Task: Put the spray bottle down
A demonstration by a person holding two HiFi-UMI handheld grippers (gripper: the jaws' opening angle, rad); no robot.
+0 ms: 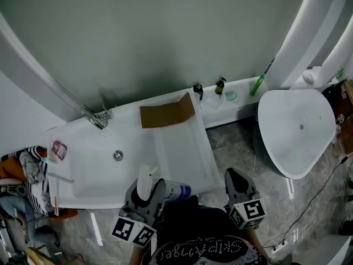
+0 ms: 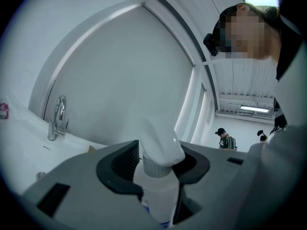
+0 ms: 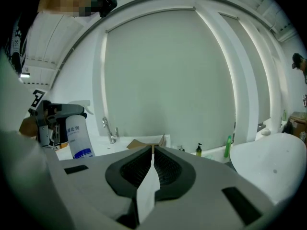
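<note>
A white spray bottle (image 1: pixel 175 192) with a blue label lies level just in front of the white sink counter (image 1: pixel 182 148). My left gripper (image 1: pixel 148 187) is shut on its neck, right under the white trigger head (image 2: pixel 160 145). The left gripper view has the bottle (image 2: pixel 158 190) wedged between the dark pads (image 2: pixel 125 163). From the right gripper view, the bottle (image 3: pixel 78 134) and the left gripper (image 3: pixel 53 115) show at the left. My right gripper (image 1: pixel 236 176) hangs to the right, off the counter, shut on a thin white paper piece (image 3: pixel 147 190).
On the counter are a chrome faucet (image 1: pixel 97 117), a drain (image 1: pixel 118 155) and a brown cardboard piece (image 1: pixel 165 115). A dark pump bottle (image 1: pixel 220 85) and a green item (image 1: pixel 257 85) stand on the back ledge. A white rounded fixture (image 1: pixel 298 131) fills the right. Clothes (image 1: pixel 30 175) lie at the left.
</note>
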